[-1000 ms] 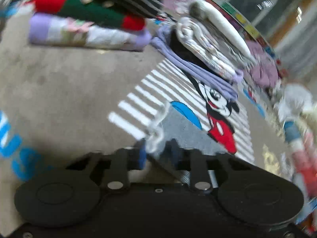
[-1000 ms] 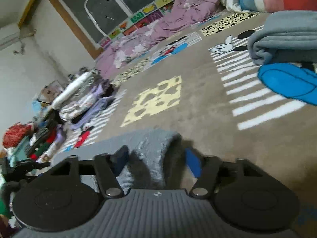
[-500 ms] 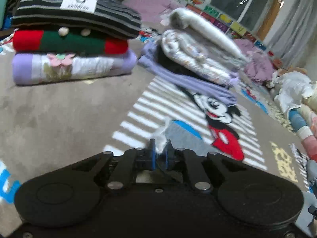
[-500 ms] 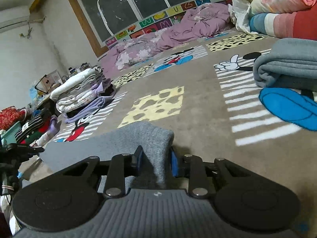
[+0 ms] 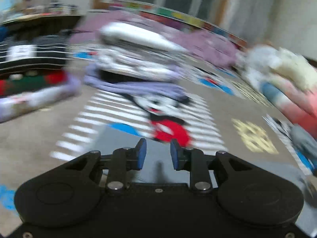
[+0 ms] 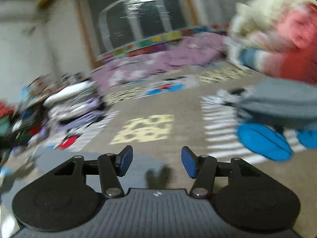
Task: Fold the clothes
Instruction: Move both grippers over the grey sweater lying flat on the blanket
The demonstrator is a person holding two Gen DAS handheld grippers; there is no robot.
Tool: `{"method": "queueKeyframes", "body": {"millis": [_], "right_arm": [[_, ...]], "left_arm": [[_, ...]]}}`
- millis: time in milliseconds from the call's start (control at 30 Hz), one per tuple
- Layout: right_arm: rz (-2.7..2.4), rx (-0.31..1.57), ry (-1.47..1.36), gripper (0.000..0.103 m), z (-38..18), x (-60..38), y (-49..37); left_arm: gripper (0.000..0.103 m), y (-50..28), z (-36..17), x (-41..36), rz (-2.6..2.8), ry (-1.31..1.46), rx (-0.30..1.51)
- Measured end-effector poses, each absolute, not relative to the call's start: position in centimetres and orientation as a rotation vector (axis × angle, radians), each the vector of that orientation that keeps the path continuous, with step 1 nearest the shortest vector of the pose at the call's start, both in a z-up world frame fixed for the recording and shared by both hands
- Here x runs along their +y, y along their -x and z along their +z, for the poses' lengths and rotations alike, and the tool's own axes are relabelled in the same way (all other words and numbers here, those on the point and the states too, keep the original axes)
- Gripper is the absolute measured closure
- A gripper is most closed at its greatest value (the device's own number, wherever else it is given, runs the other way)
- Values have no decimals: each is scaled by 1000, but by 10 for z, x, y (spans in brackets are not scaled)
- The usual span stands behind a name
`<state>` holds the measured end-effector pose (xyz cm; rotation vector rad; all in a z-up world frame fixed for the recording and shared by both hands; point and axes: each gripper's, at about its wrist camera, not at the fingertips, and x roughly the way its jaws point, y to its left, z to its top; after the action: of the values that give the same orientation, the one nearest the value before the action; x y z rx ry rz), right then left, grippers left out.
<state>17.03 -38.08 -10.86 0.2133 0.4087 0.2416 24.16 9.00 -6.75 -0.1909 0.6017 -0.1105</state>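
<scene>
Grey garment (image 5: pixel 158 158) lying flat on the patterned carpet (image 5: pixel 39 138), directly under both grippers; fold state hard to judge through the blur. Left gripper (image 5: pixel 156 154) with fingers spread, holding nothing; right gripper (image 6: pixel 156 161) likewise spread wide and empty. Half a second ago, both pinched on the grey cloth; now let go. Folded stacks (image 5: pixel 29 75) nearby; further folds possibly left.
</scene>
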Motion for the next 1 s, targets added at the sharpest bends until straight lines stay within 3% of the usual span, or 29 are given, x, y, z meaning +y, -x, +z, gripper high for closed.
{"method": "queueKeyframes", "body": {"millis": [167, 500, 733, 867, 1000], "right_arm": [[225, 653, -29, 50, -135, -352, -202], [328, 480, 7, 50, -108, -336, -171], [373, 602, 139, 50, -126, -306, -175], [379, 524, 114, 51, -110, -302, -156], [414, 481, 114, 53, -100, -287, -131]], "left_arm": [[73, -252, -95, 53, -206, 86, 723], [72, -231, -78, 9, -390, 28, 575], [70, -230, -100, -44, -419, -179, 680], [70, -200, -70, -47, -470, -134, 556], [74, -164, -76, -75, -505, -219, 475]]}}
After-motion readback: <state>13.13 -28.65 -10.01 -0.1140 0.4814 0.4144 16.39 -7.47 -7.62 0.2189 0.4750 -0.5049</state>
